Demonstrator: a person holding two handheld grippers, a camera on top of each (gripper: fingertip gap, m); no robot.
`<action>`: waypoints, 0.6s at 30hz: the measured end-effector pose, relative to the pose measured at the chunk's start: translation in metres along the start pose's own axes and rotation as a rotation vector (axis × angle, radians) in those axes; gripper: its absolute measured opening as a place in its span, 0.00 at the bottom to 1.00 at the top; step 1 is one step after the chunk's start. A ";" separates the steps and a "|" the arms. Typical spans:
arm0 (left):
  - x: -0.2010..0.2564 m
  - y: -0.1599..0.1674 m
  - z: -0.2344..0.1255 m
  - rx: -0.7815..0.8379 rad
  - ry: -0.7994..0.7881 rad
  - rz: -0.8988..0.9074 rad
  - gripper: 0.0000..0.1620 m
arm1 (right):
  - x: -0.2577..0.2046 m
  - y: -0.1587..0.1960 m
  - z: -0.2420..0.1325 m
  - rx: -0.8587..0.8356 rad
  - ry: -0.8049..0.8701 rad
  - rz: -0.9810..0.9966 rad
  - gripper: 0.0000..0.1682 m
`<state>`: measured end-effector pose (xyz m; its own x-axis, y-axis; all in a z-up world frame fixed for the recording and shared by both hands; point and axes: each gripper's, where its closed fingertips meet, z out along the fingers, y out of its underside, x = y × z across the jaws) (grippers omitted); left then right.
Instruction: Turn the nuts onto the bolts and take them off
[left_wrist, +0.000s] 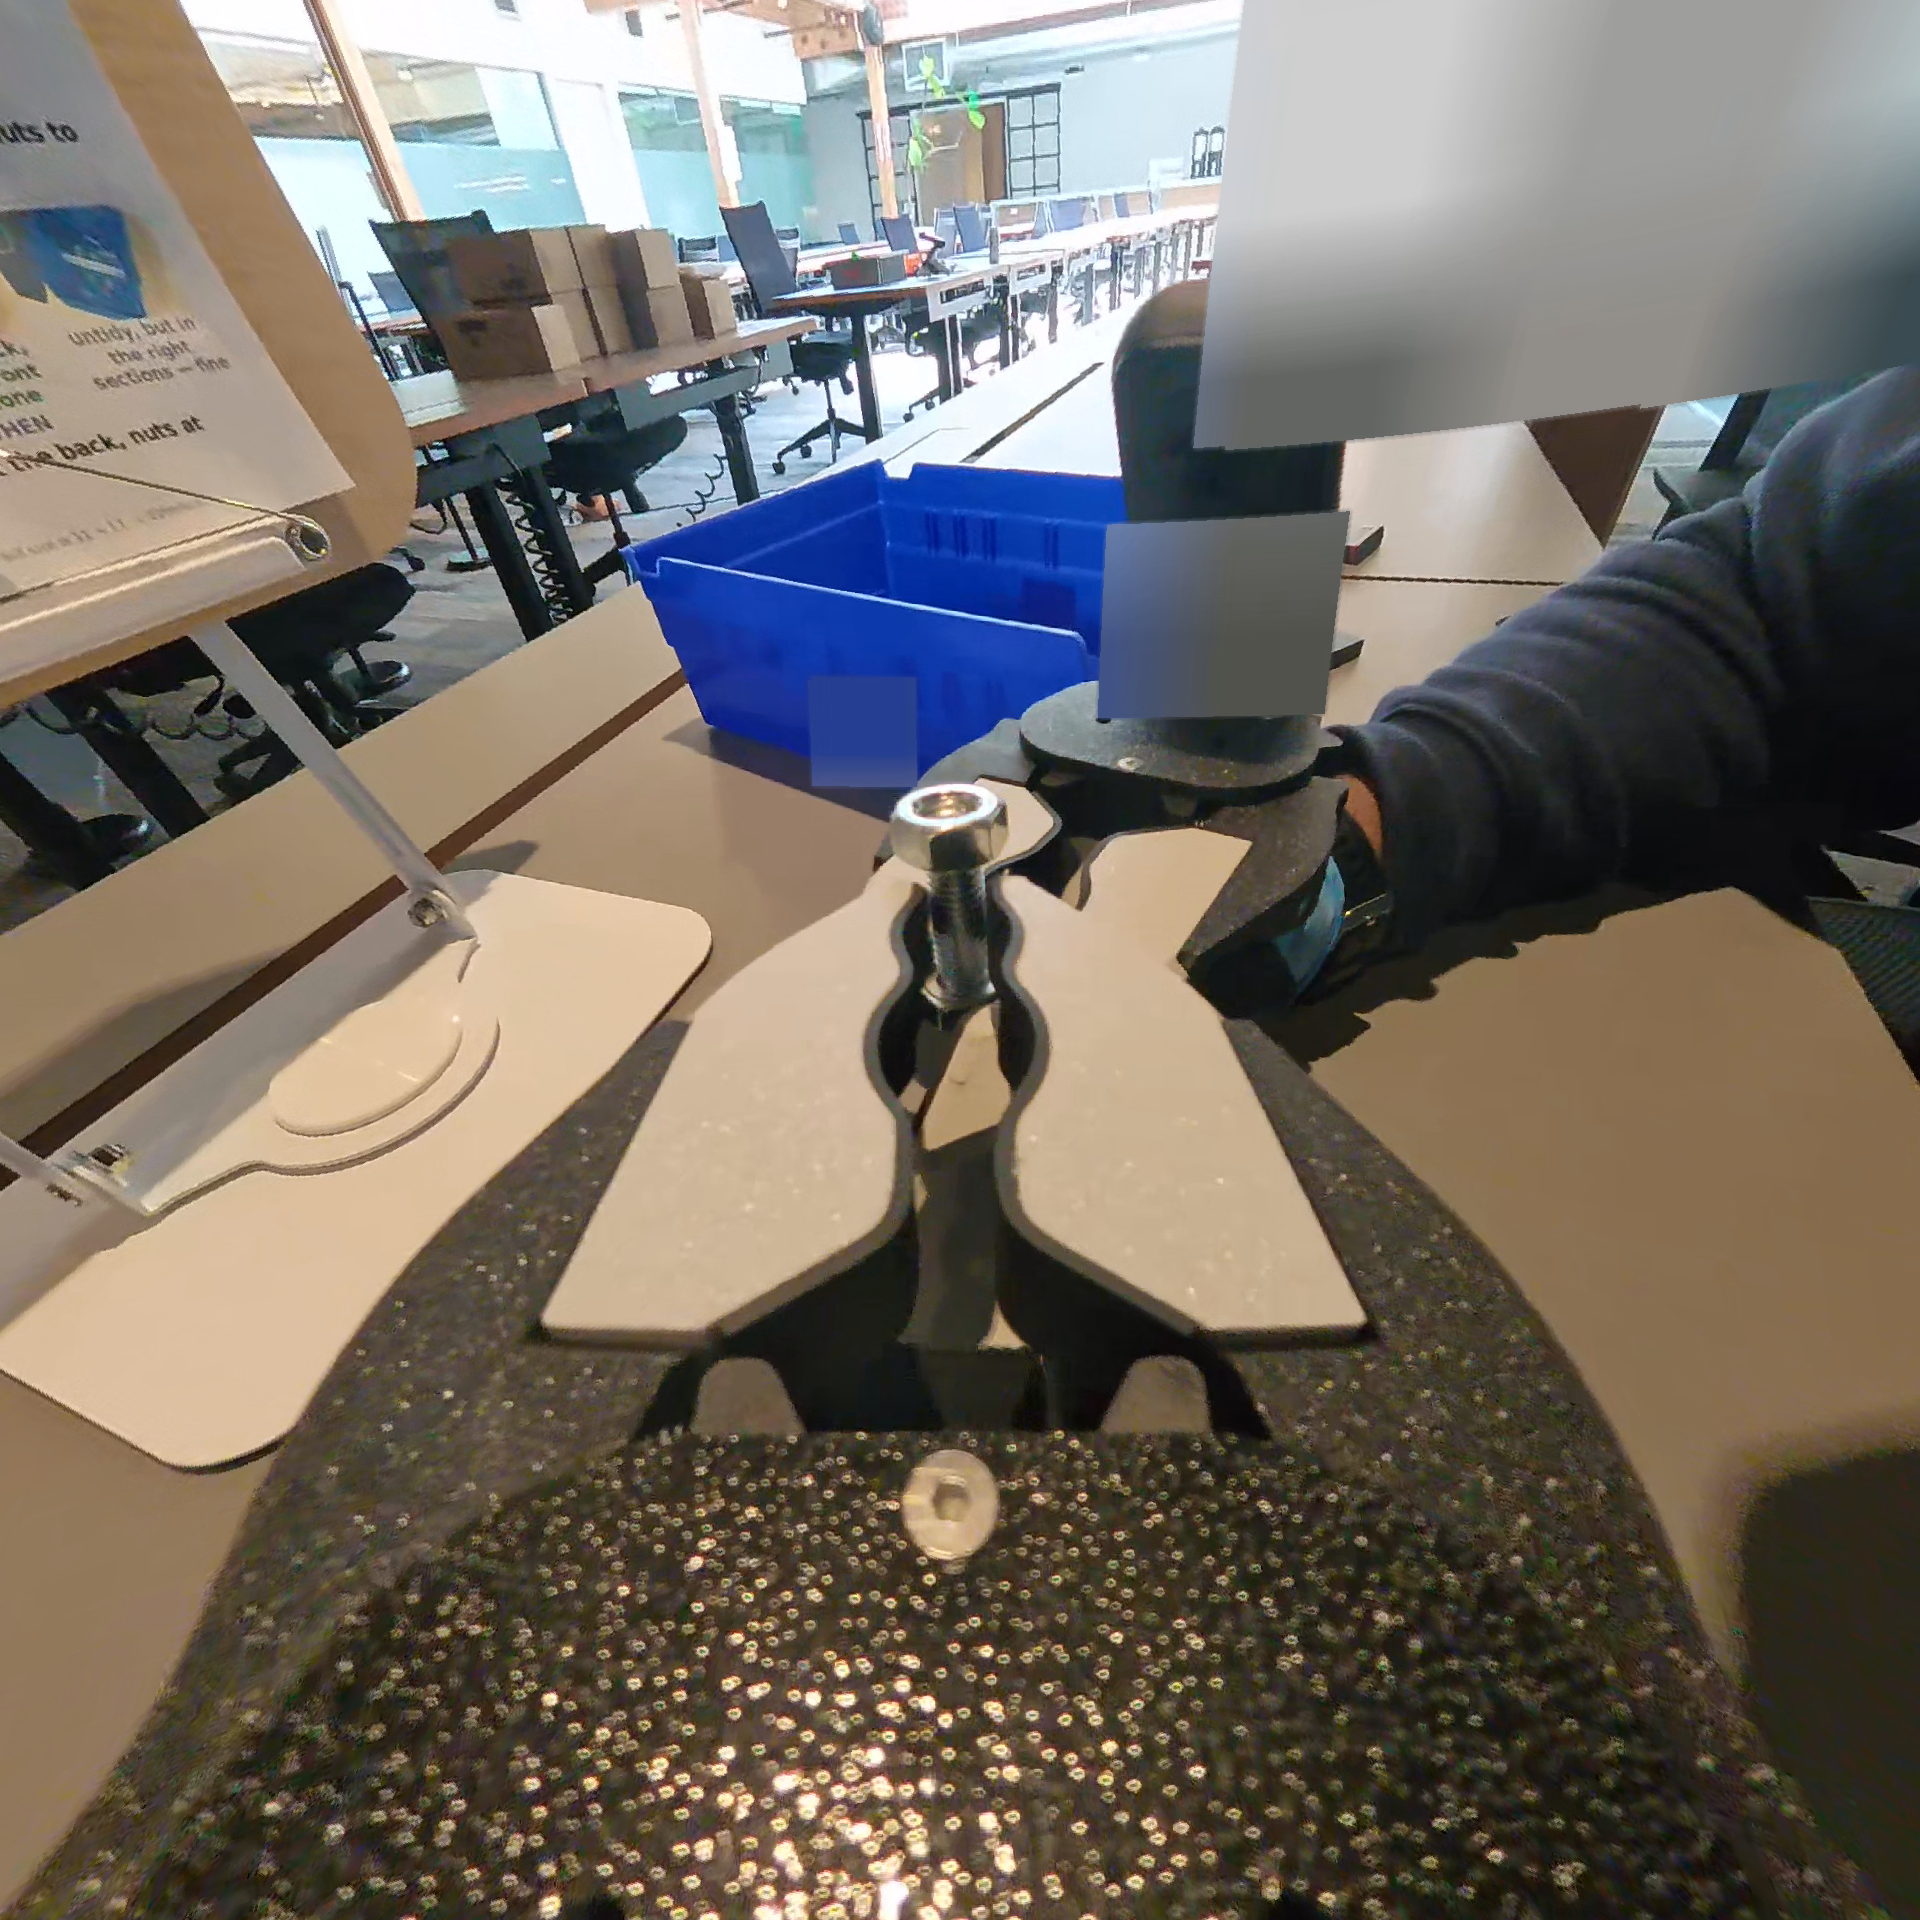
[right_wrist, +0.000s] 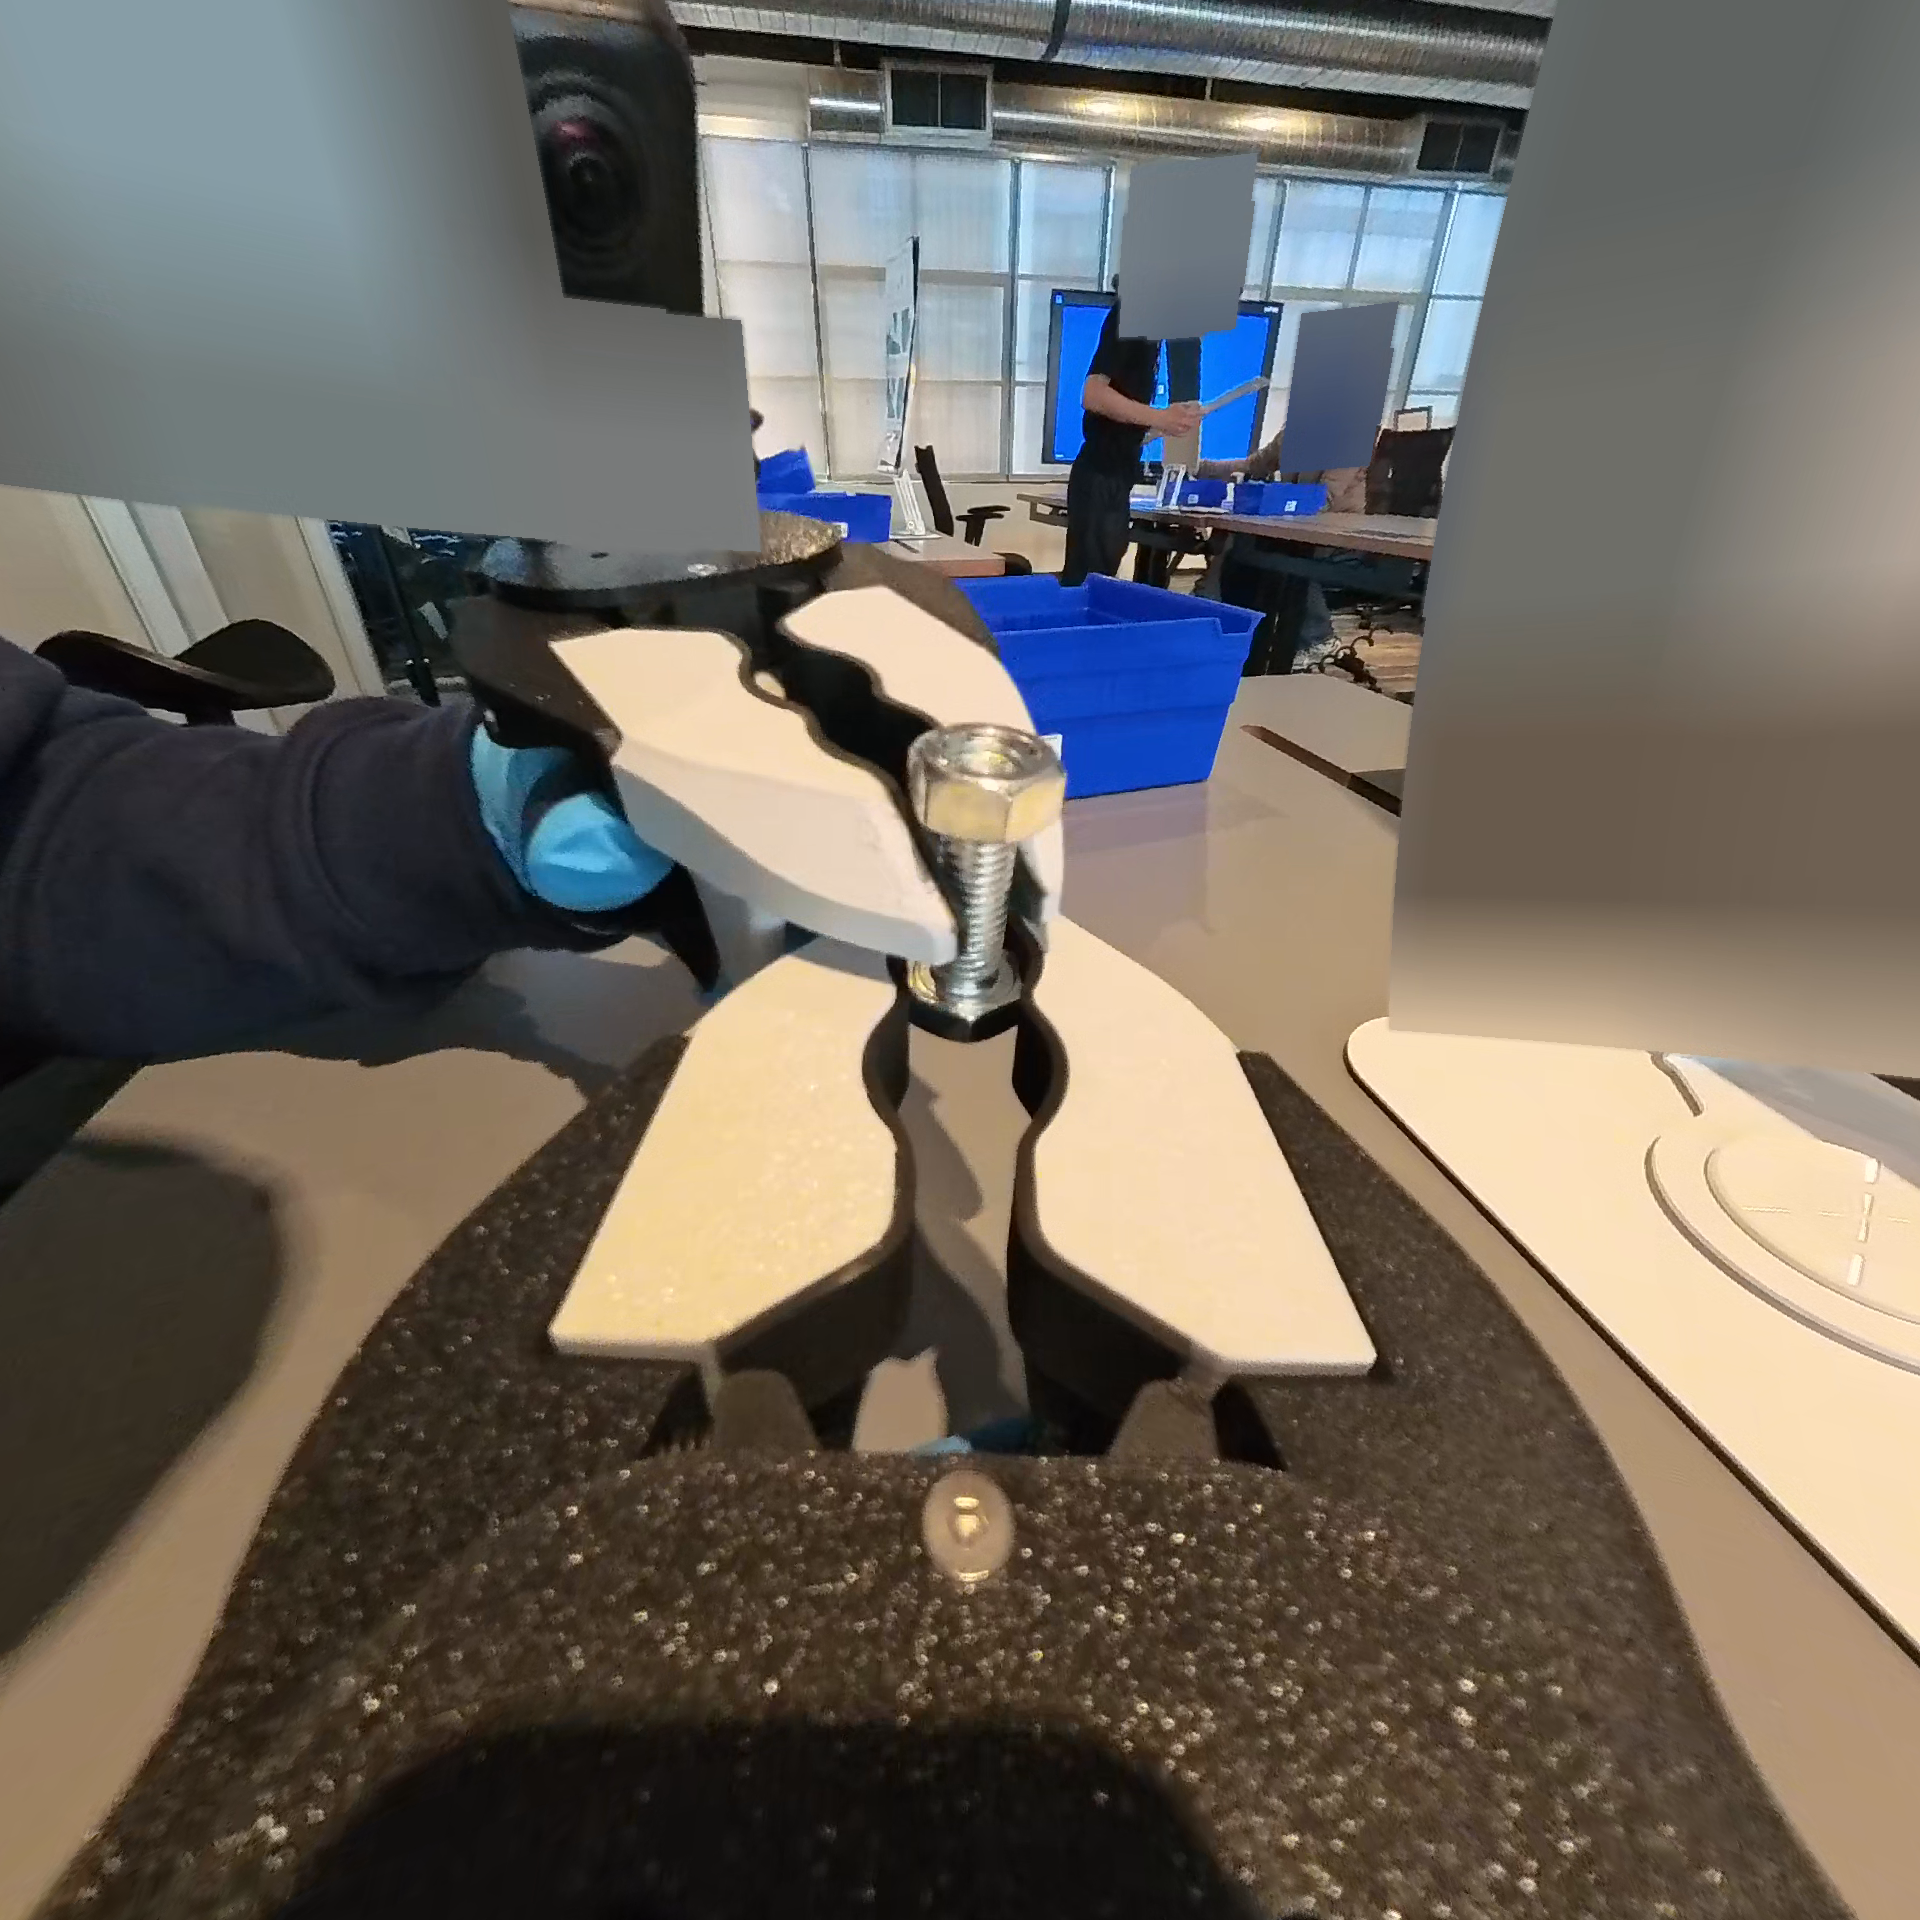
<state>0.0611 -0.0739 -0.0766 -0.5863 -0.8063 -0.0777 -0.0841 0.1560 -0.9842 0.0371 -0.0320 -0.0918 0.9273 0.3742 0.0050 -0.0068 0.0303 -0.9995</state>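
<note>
- While the left gripper clamps the upright bolt by its threaded shank, jaws narrow, the right gripper closes narrowly around the hex at the bolt's bottom end.
- At the bolt's top sits the nut, its hole open to view; neither gripper holds it.
- Judging from that, the nut is only a few turns on: either it has barely started or it is almost off.
- Beyond the bolt, a blue bin stands on the table; nothing shows inside it, though its floor is mostly hidden.
- Beside the bolt lies a white stand base.
</note>
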 end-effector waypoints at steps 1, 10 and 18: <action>0.000 0.000 0.000 0.001 0.000 -0.003 0.06 | 0.000 0.000 0.000 0.001 -0.001 0.001 0.09; -0.003 -0.001 0.001 0.059 0.035 -0.107 0.05 | 0.002 0.000 0.000 0.001 0.014 0.001 0.10; -0.009 -0.011 -0.006 0.155 0.068 -0.221 0.05 | 0.002 0.001 -0.001 -0.010 0.013 0.004 0.17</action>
<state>0.0622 -0.0647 -0.0642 -0.6203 -0.7704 0.1471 -0.0946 -0.1127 -0.9891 0.0396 -0.0320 -0.0926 0.9321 0.3623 0.0009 -0.0067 0.0198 -0.9998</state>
